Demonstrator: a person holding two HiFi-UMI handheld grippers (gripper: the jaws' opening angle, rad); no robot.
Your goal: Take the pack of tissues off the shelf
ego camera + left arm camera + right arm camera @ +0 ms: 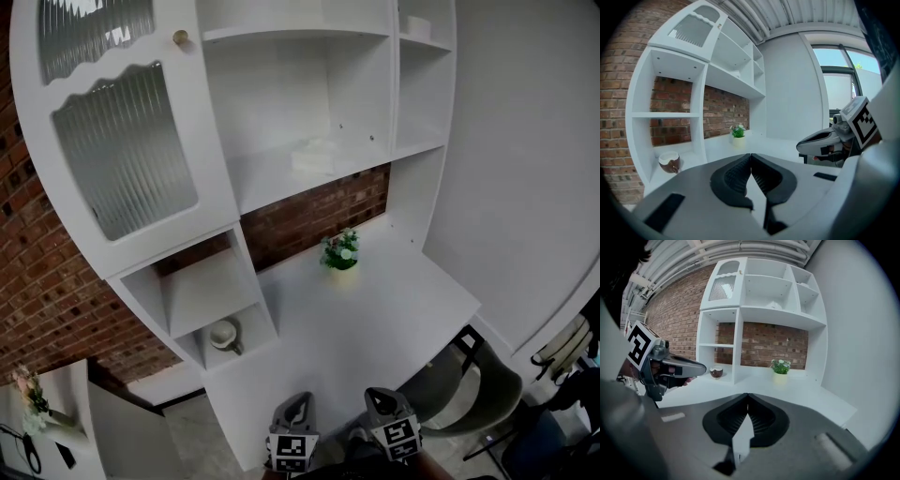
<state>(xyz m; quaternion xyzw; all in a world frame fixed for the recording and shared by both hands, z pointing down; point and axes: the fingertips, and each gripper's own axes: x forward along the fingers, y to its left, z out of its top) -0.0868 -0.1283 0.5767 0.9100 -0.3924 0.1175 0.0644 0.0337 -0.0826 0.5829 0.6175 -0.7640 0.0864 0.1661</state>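
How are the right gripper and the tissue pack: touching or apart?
Apart. Head view: the right gripper sits by the desk edge, the tissue pack high on its shelf.

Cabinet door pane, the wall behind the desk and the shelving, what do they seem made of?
Door pane: likely ribbed glass or acrylic; vertical ridges, translucent grey.
Back wall: red brick, matte, mortar joints visible.
Shelving: smooth white painted or laminated board, seemingly.

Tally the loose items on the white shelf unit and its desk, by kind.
pack of tissues: 1
potted plant: 1
cup: 1
Total: 3
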